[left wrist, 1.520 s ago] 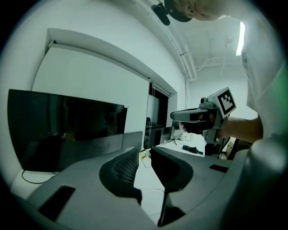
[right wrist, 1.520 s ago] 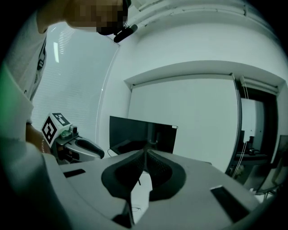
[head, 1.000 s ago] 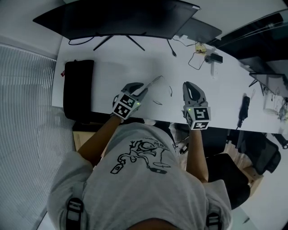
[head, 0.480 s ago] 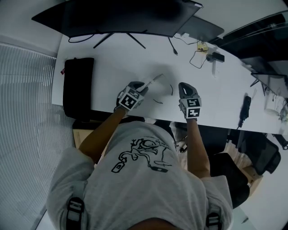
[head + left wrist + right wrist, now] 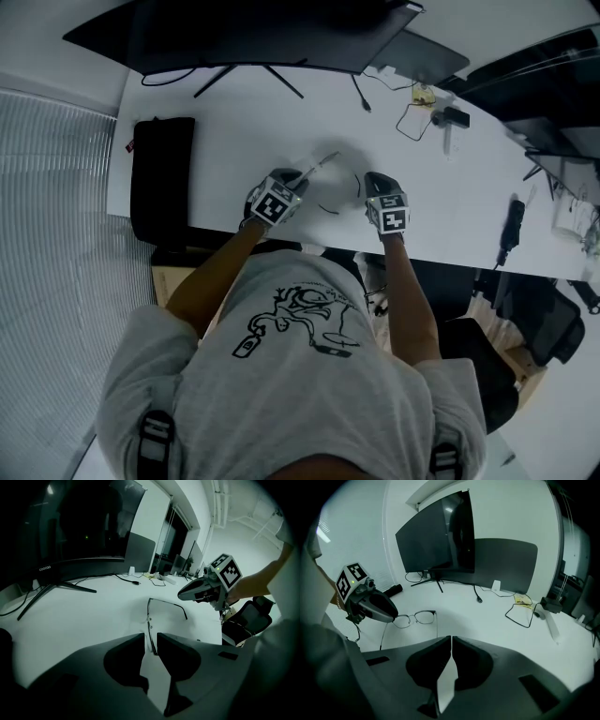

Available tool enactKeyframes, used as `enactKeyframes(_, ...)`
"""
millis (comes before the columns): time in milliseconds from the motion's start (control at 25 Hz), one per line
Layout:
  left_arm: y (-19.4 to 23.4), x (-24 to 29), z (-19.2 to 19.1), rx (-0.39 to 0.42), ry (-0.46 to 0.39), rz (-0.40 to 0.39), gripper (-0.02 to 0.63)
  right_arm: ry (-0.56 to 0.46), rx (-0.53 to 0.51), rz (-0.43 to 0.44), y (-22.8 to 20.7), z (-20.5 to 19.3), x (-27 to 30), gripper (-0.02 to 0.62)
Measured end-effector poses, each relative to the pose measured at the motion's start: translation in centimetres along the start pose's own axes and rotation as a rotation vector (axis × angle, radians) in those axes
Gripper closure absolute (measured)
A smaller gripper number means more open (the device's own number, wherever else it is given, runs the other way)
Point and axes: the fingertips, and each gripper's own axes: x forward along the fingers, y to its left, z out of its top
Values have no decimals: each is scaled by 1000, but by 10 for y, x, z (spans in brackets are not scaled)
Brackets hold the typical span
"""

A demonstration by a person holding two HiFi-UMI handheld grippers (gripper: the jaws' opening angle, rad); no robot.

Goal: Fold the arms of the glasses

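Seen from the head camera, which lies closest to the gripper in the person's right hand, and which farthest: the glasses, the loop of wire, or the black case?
From the right gripper, whose empty jaws have just closed:
1. Glasses, just beside it on its left.
2. Loop of wire, farther back, toward the right.
3. Black case, far off to the left.

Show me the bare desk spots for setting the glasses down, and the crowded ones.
Bare: the strip between the black pouch and the left claw; the stretch from the monitor stand down to the glasses; right of the right claw up to the black device. Crowded: the back right, with cables.
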Motion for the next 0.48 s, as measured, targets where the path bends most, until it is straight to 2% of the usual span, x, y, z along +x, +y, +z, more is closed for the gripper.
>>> enactKeyframes(480, 2, 8, 1, -12, -10, 44, 565, 33, 47, 47, 8, -15, 17, 577)
